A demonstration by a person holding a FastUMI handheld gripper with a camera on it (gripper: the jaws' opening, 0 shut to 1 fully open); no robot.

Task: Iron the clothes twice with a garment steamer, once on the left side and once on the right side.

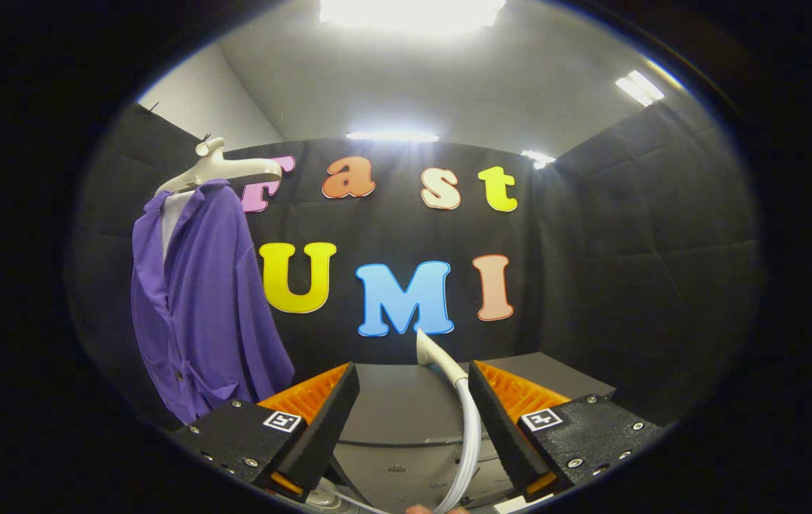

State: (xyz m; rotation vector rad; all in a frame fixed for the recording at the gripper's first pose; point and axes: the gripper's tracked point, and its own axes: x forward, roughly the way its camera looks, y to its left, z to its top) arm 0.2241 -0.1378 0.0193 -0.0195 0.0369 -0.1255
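1. Gripper [413,407]: the jaws stand wide apart and grip nothing. A square coded marker sits on top of each finger body.
2. Garment steamer hose [469,442]: a pale, ribbed hose rises through the gap between the jaws, close to the inner face of the right finger. Whether it touches that finger cannot be determined.
3. Steamer handle [436,357]: the hose ends in a pale, curved piece that stands just ahead of the fingertips, tilted left at its upper end. The steaming face cannot be made out.
4. Purple shirt [203,314]: it hangs open-fronted on a cream hanger [224,170], beyond and above the left finger, against the black booth wall. Its hem drops behind the left finger body.
5. Bench [406,407]: a grey surface lies beyond the jaws, with its far edge meeting the booth wall. A raised grey block [556,371] sits at its far right corner.
6. Ceiling lights [392,135] glare above the wall.
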